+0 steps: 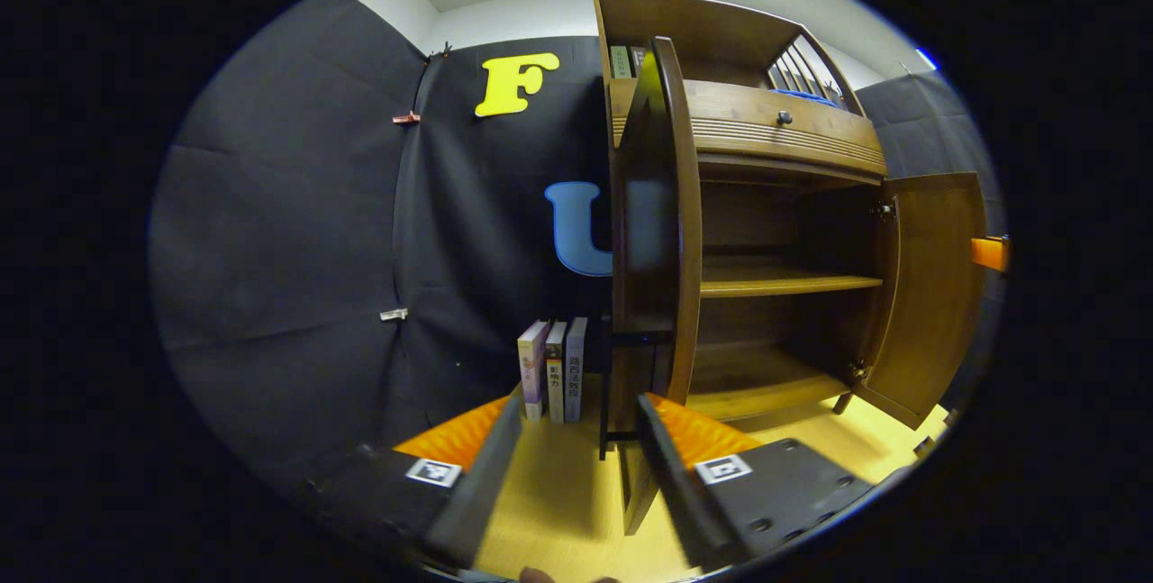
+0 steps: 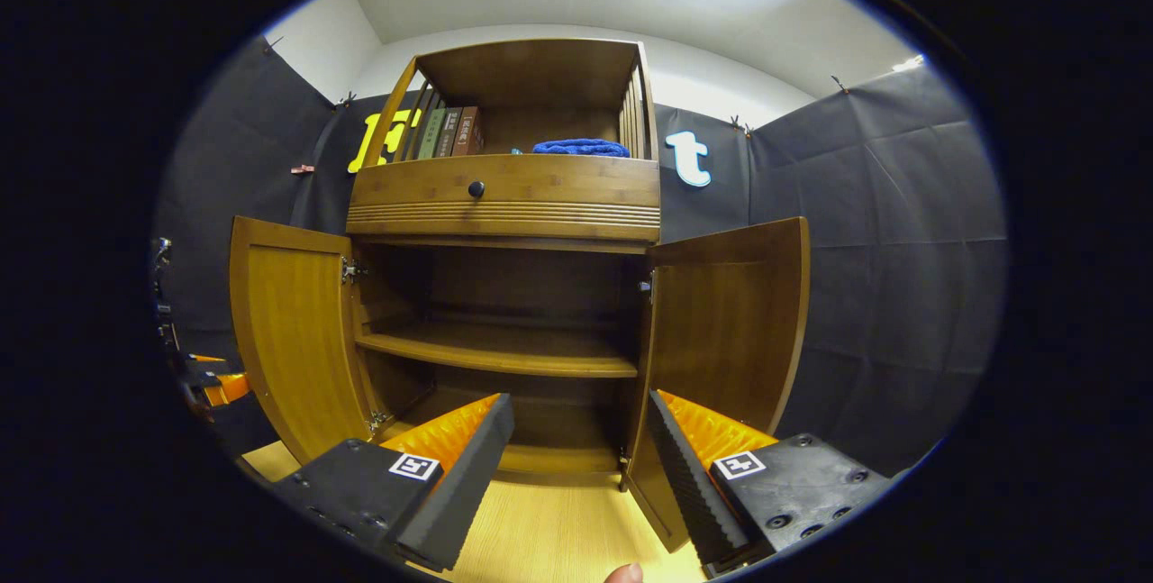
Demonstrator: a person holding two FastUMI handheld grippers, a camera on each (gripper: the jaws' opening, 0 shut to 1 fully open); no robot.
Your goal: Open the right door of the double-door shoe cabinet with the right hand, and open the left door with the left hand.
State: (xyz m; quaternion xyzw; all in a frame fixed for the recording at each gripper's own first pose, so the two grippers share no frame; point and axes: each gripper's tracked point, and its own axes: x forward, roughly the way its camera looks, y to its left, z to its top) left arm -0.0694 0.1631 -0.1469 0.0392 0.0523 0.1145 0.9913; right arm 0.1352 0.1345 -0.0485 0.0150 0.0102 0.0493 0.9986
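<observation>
Black cloth walls and a pale wood floor (image 2: 558,538) make the booth; the shoe cabinet (image 2: 504,195) stands against the back wall.

Nearest, in the right gripper view, the right gripper (image 2: 576,466) has its fingers wide apart w/ nothing between them, pointed at the cabinet's lower part. In the left gripper view the left gripper (image 1: 576,461) is also spread apart and empty, its right finger just beside the bottom edge of the left door (image 1: 662,232), maybe touching; I cannot tell.

Farther, both doors are swung out. The left door shows edge-on in the left gripper view, and the right door (image 2: 730,331) stands open approx. at a right angle to the front. Inside, the shelf (image 2: 500,353) is bare. Some books (image 1: 551,371) stand on the floor beside the cabinet's left side.

Judgement: both doors look fully open, so the task seems done; what is left is only to pull the grippers back.
</observation>
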